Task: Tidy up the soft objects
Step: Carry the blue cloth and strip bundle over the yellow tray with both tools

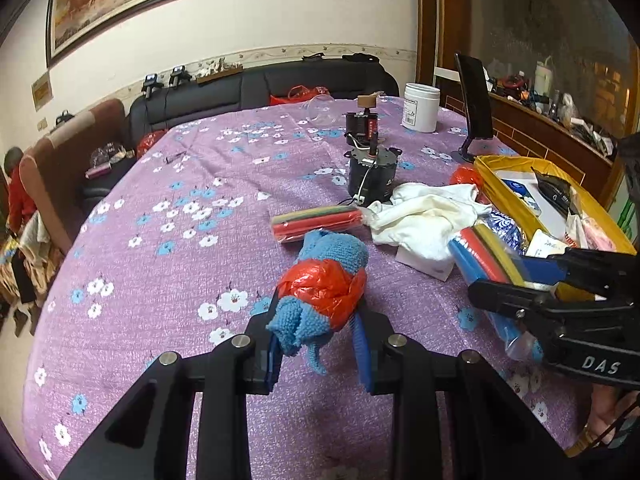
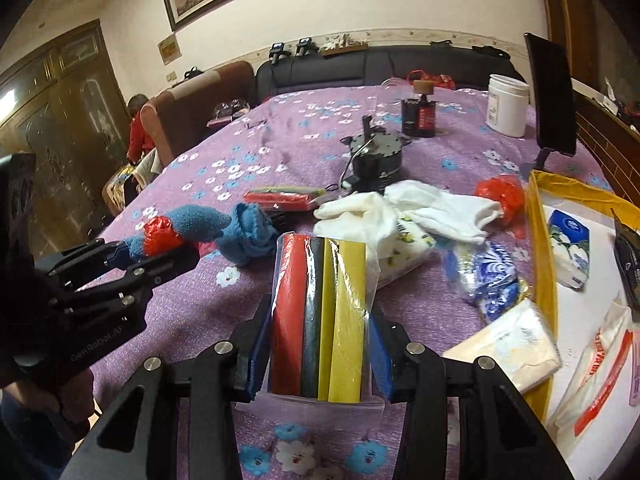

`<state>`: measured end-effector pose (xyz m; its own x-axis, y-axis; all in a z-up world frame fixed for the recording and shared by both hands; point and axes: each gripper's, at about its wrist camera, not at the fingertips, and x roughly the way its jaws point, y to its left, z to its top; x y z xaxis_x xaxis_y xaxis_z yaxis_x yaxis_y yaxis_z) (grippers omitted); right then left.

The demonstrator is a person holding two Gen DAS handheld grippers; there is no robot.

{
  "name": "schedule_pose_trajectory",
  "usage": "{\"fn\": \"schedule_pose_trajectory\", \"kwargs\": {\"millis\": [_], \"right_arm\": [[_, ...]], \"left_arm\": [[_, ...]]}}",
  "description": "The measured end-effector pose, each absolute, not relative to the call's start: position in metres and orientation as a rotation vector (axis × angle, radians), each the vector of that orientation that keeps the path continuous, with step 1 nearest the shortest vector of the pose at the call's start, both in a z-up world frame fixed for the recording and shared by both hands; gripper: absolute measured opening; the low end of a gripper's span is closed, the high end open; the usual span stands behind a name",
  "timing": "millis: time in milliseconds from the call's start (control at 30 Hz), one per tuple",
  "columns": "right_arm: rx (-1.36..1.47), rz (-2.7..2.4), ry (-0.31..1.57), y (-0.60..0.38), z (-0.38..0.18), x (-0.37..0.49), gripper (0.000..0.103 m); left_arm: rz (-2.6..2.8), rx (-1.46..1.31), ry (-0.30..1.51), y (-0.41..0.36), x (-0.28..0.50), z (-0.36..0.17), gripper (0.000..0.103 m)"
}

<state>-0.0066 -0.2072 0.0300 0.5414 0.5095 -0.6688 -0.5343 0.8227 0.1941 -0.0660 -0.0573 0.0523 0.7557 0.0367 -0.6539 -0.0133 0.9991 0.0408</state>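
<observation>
Now | two foam-strip packs (image 2: pixel 320 312) (image 2: pixel 284 197) | one blue towel (image 1: pixel 320 292) | two white socks (image 2: pixel 408 210)

Both grippers, the left gripper (image 1: pixel 316 344) and right gripper (image 2: pixel 318 354), were matte black linkages with silver round pivot screws and blue finger pads (image 2: pixel 380 356), one bearing white "DAS" lettering at the frame's lower right.
</observation>
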Motion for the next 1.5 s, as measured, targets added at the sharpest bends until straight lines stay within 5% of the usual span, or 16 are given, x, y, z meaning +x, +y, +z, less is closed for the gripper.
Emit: {"fn": "schedule_pose_trajectory", "kwargs": {"millis": [1500], "right_arm": [[0.154, 0.451, 0.691, -0.326, 0.055, 0.002, 0.047]], "left_arm": [[-0.118, 0.2, 0.671, -0.17, -0.038, 0.079, 0.029]]}}
